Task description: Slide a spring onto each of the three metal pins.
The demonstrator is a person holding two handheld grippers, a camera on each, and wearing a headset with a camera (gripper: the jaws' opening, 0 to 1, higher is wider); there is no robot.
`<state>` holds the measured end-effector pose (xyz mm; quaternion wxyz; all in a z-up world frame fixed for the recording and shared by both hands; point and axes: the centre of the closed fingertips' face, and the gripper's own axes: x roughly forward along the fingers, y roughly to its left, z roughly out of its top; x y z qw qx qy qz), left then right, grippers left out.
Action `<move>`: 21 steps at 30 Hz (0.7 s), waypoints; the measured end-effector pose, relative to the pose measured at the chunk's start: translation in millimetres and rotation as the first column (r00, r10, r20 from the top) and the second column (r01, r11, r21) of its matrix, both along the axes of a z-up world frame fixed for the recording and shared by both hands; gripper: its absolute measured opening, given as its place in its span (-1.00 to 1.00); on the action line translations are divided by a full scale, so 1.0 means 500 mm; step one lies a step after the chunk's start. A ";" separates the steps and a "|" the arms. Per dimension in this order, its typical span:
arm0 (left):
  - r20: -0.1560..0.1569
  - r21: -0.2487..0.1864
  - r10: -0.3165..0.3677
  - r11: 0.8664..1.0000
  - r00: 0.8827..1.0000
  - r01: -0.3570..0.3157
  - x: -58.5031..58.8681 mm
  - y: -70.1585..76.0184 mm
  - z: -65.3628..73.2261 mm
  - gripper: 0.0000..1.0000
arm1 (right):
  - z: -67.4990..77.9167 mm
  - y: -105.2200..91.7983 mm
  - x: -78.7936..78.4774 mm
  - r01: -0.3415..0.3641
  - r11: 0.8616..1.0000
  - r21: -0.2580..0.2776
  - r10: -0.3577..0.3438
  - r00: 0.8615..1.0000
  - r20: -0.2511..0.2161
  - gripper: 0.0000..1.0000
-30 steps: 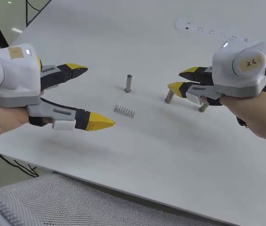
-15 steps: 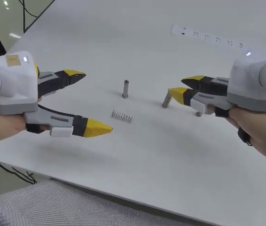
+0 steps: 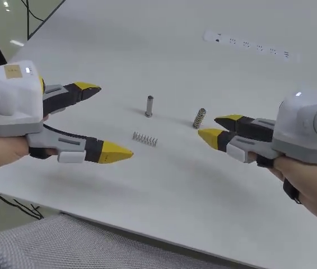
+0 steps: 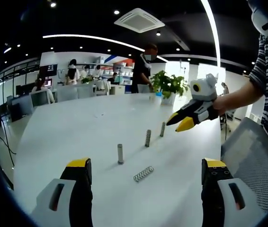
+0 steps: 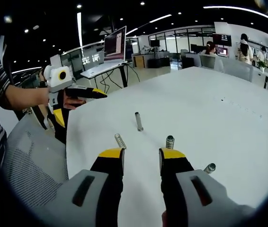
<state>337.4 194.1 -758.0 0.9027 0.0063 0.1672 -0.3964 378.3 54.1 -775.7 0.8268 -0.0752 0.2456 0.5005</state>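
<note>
Well, loose spring (image 3: 145,138) lies beside bare pin (image 3: 149,106)

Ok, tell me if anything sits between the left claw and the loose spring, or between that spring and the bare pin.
Nothing visible does. The loose spring lies on the bare table ahead of the open left claw, with the bare pin standing just beyond it, apart.

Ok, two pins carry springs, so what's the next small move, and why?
Probably lower the open left gripper over the loose spring and close on it. It lies flat on the table beside the one bare pin, and the left jaws stand wide apart, empty, nearest it.
</note>
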 end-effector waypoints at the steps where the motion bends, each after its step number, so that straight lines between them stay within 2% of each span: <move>1: 0.000 0.000 0.000 1.000 1.000 0.000 0.000 0.000 0.000 0.91 | -0.001 -0.002 -0.001 0.002 1.000 0.001 -0.002 1.000 -0.002 -0.37; 6: 0.002 0.001 -0.002 1.000 1.000 0.002 0.001 -0.001 0.000 0.91 | -0.004 -0.005 -0.002 0.008 1.000 0.007 -0.008 1.000 -0.014 -0.38; 10: 0.002 0.004 -0.006 1.000 1.000 0.006 0.002 -0.003 0.000 0.91 | -0.008 -0.003 -0.006 -0.011 1.000 -0.011 0.011 1.000 -0.002 -0.38; 17: -0.001 0.005 -0.009 1.000 1.000 0.009 -0.001 -0.003 -0.003 0.91 | -0.022 0.006 -0.013 -0.061 0.995 -0.077 0.062 0.998 0.011 -0.38; 20: -0.004 0.009 -0.010 1.000 1.000 0.010 -0.003 -0.002 -0.005 0.91 | -0.030 0.009 -0.014 -0.106 0.985 -0.136 0.110 0.994 0.019 -0.39; 21: -0.004 0.010 -0.010 1.000 1.000 0.010 -0.003 -0.001 -0.006 0.91 | -0.035 0.009 -0.014 -0.121 0.980 -0.158 0.123 0.992 0.008 -0.39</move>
